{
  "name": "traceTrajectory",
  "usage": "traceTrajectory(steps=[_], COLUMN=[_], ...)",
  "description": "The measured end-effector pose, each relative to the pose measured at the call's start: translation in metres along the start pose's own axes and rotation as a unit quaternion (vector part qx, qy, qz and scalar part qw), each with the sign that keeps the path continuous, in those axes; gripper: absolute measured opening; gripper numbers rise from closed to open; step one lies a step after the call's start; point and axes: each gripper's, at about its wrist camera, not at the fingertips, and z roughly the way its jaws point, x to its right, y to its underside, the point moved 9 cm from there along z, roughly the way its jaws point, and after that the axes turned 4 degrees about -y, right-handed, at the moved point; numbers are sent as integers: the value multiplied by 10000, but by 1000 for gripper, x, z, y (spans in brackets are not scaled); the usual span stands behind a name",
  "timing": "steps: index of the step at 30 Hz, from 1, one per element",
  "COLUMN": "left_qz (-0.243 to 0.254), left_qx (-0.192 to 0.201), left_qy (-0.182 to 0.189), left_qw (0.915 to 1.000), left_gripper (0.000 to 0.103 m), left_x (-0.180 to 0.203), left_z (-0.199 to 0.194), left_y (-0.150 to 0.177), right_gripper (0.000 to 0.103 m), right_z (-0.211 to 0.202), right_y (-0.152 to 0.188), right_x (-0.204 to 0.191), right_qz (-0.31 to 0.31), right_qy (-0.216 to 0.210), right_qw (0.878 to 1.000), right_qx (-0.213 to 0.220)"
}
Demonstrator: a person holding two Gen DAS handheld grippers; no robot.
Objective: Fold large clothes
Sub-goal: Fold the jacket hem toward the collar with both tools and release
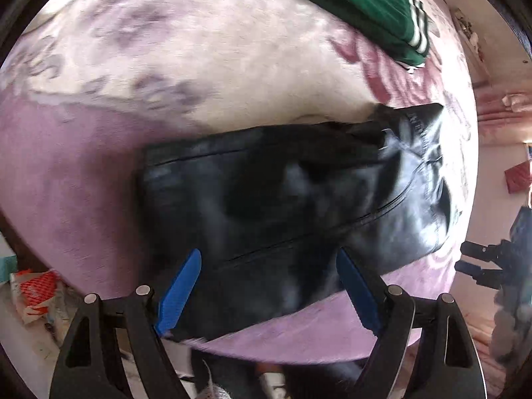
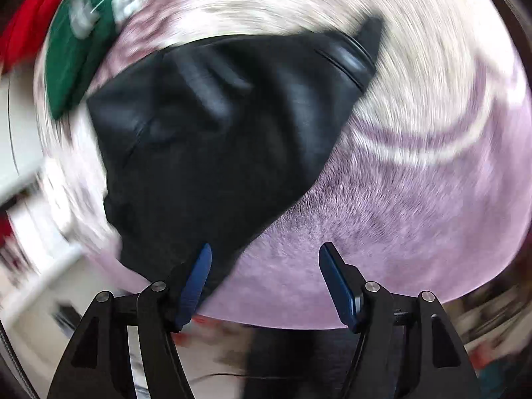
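Note:
A shiny black garment (image 1: 282,196) lies folded into a rough rectangle on the purple and cream blanket (image 1: 83,173). My left gripper (image 1: 269,259) is open above its near edge, holding nothing. In the right wrist view the black garment (image 2: 216,126) shows blurred, and my right gripper (image 2: 266,252) is open just off its near right corner, over the blanket (image 2: 399,216). Its left fingertip (image 2: 202,259) overlaps the garment's edge. The right gripper (image 1: 478,262) also shows at the right edge of the left wrist view.
A folded green garment with white stripes (image 1: 365,10) lies at the far side of the bed; it also shows in the right wrist view (image 2: 73,60) beside something red (image 2: 30,26). Packets and clutter (image 1: 36,292) lie on the floor to the left.

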Motion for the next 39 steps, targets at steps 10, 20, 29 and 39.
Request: traceTrajectory(steps=[10, 20, 29, 39], left_qz=[-917, -798, -826, -118], left_qx=[-114, 134, -60, 63], left_qy=[-226, -355, -875, -674], left_qw=[9955, 9961, 9927, 9976], left_gripper=[89, 90, 89, 90], left_x=[12, -5, -37, 38], left_z=[100, 48, 33, 45], left_y=[-93, -68, -11, -26], right_gripper=[37, 37, 0, 73], right_z=[73, 53, 126, -12], right_y=[-85, -70, -30, 12], right_x=[-143, -129, -83, 1], right_qz=[-1427, -1422, -1332, -753], right_qy=[67, -204, 370, -930], right_qw=[9894, 9879, 9858, 9924], right_qx=[253, -589, -954, -299])
